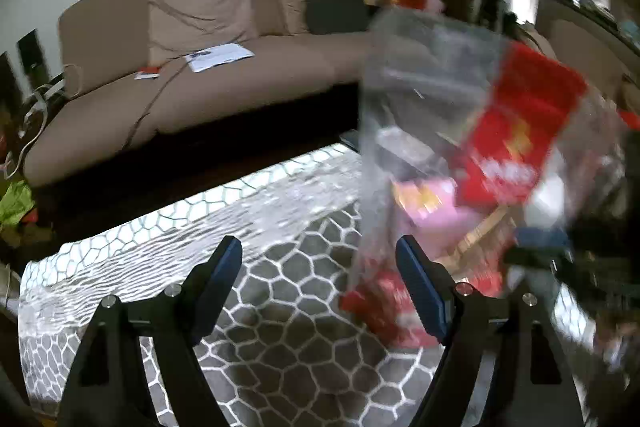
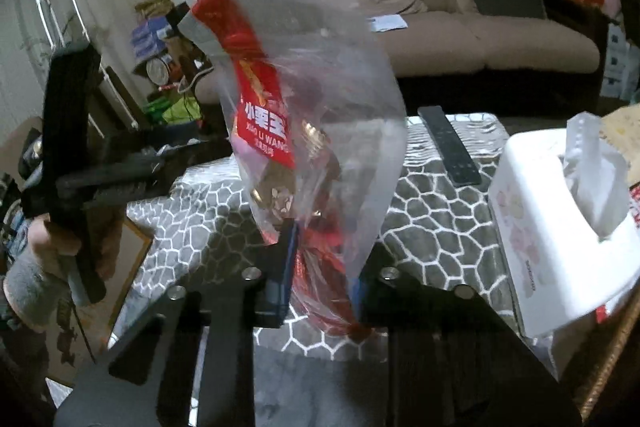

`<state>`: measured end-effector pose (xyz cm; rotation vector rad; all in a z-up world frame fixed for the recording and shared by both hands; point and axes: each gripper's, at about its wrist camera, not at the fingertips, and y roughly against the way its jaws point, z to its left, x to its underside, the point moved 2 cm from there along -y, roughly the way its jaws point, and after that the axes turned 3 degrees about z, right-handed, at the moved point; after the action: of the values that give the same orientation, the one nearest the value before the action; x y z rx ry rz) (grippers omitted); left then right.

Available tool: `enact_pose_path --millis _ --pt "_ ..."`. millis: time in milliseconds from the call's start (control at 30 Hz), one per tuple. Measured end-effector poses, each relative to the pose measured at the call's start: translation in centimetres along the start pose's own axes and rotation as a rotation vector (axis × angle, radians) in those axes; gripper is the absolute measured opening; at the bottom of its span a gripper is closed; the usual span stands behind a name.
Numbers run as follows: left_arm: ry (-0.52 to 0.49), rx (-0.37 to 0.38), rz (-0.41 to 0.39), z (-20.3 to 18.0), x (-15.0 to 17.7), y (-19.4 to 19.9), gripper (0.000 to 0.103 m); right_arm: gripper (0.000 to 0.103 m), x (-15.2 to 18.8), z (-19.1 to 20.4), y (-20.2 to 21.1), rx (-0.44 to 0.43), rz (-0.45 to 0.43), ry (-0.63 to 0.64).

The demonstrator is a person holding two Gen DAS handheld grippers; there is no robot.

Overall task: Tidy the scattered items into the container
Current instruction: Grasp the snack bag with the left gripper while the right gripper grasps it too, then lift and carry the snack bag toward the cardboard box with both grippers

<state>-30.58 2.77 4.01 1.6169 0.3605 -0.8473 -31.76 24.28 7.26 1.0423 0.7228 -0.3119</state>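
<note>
Above the desk (image 2: 440, 211), the right tool (image 2: 320, 267) is pinching a clear bag (image 2: 340, 107) upright. Its red packet (image 2: 260, 107) is reading "XIAO LI WANG". The left tool (image 1: 320, 279) is gaping wide over bare desk, holding nothing.

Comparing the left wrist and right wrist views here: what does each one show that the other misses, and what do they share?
Only the left wrist view shows the left gripper from behind, jaws wide apart with nothing between them, and papers on the sofa seat closer up.

Only the right wrist view shows the right gripper clamped on the bag's lower end, a white tissue box, a black remote and the person's left hand.

Both show the clear plastic bag with red snack packets, the honeycomb-patterned table and the beige sofa.
</note>
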Motion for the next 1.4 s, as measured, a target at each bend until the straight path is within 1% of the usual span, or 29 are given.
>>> enact_pose_path --millis 67,133,300,333,400,500,533,567,600,633,667,700,800,867,933,1000,1100,1200,1300,1400 --pt "-0.038 0.056 -0.017 -0.4 0.2 0.4 0.08 0.016 0.0 -0.2 0.0 -0.023 -0.003 -0.015" --pt "-0.075 0.109 -0.026 -0.8 0.0 0.5 0.08 0.015 0.1 -0.2 0.0 -0.026 -0.004 -0.005" --pt "-0.188 0.161 -0.045 -1.3 -1.5 -0.3 0.08 0.015 0.3 -0.1 0.4 -0.041 0.007 0.041" --pt "-0.197 0.194 -0.046 -1.3 -1.8 -0.3 0.08 0.015 0.4 -0.1 0.4 -0.045 0.01 0.049" --pt "-0.186 0.312 -0.027 -1.1 -2.3 -0.7 0.08 0.015 0.4 -0.1 0.5 -0.051 0.01 0.058" --pt "-0.159 0.436 0.0 -0.9 -2.5 -1.4 0.08 0.015 0.3 -0.3 0.5 -0.071 0.009 0.066" --pt "-0.153 0.457 0.008 -0.9 -2.6 -1.7 0.077 0.015 0.3 -0.4 0.5 -0.073 0.009 0.07" --pt "-0.145 0.477 0.012 -1.0 -2.7 -1.9 0.063 0.015 0.3 -0.4 0.5 -0.078 0.01 0.073" --pt "-0.132 0.499 0.011 -1.1 -2.8 -2.1 0.058 0.015 0.4 -0.5 0.5 -0.081 0.011 0.077" --pt "-0.12 0.51 -0.002 -1.1 -2.8 -2.1 0.042 0.015 0.4 -0.6 0.6 -0.077 0.009 0.08" --pt "-0.106 0.516 -0.017 -1.2 -2.6 -2.1 0.033 0.015 0.5 -0.7 0.7 -0.072 0.004 0.079" --pt "-0.091 0.512 -0.031 -1.2 -2.5 -2.1 0.029 0.015 0.5 -1.0 0.8 -0.064 -0.002 0.071" --pt "-0.05 0.487 -0.062 -2.0 -1.9 -1.9 0.025 0.014 0.4 -1.9 1.1 -0.068 -0.012 0.025" --pt "-0.028 0.46 -0.075 -2.1 -1.4 -1.6 0.023 0.014 0.5 -1.7 1.3 -0.043 -0.016 0.017" --pt "0.0 0.442 -0.07 -1.8 -1.1 -1.0 0.023 0.014 0.6 -1.1 1.6 -0.022 -0.014 0.008" --pt "0.031 0.42 -0.058 -1.5 -0.7 0.2 0.023 0.013 0.6 -0.5 2.2 -0.02 -0.016 -0.005" --pt "0.067 0.387 -0.074 -1.9 0.2 3.6 0.022 0.013 0.5 0.9 3.8 -0.034 -0.02 -0.008" --pt "0.116 0.355 -0.096 -2.6 1.6 8.4 0.022 0.013 0.9 3.2 6.4 -0.057 -0.034 0.006" --pt "0.13 0.309 -0.11 -4.0 4.1 13.9 0.022 0.013 1.8 6.2 9.5 -0.086 -0.034 0.029" --pt "0.157 0.296 -0.116 -4.9 6.5 18.5 0.022 0.013 3.4 9.6 12.6 -0.111 -0.025 0.068"
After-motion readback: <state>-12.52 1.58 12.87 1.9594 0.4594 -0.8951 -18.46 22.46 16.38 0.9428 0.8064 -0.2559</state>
